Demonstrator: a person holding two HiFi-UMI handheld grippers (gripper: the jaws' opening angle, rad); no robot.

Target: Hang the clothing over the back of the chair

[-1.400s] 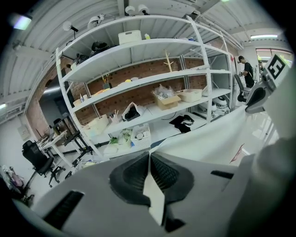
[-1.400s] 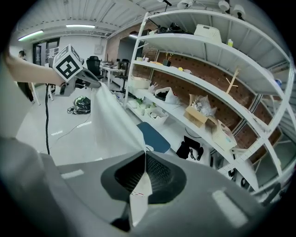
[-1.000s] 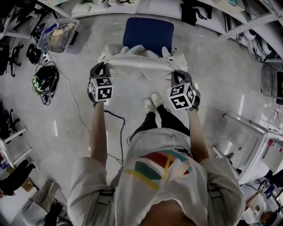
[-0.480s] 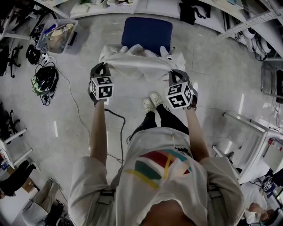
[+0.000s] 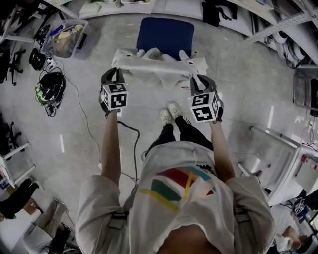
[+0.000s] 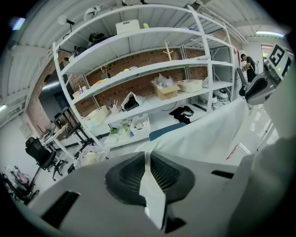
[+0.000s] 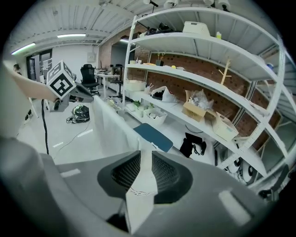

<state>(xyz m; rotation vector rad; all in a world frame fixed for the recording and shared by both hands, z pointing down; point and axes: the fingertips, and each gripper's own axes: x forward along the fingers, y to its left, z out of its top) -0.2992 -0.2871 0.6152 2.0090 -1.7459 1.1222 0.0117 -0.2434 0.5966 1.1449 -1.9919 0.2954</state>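
A white garment (image 5: 159,67) hangs stretched between my two grippers, just in front of a blue chair (image 5: 166,35). My left gripper (image 5: 113,77) is shut on the garment's left edge, and the cloth (image 6: 150,185) runs pinched between its dark pads. My right gripper (image 5: 198,82) is shut on the right edge, with white cloth (image 7: 141,185) clamped between its pads. The garment's top edge runs taut from one gripper to the other. In the left gripper view the blue chair seat (image 6: 164,131) shows behind the cloth; the right gripper view shows the chair seat (image 7: 152,135) beyond the sheet.
A black helmet (image 5: 49,89) and a cable lie on the floor at left, near a clear bin (image 5: 64,38). White shelving (image 7: 203,69) with boxes lines the far wall. A black bag (image 5: 213,12) lies behind the chair. The person's shoes (image 5: 171,114) stand below the garment.
Both grippers have lifted and spread the garment slightly toward the chair; its top edge is now pulled straighter and sits nearer the seat.
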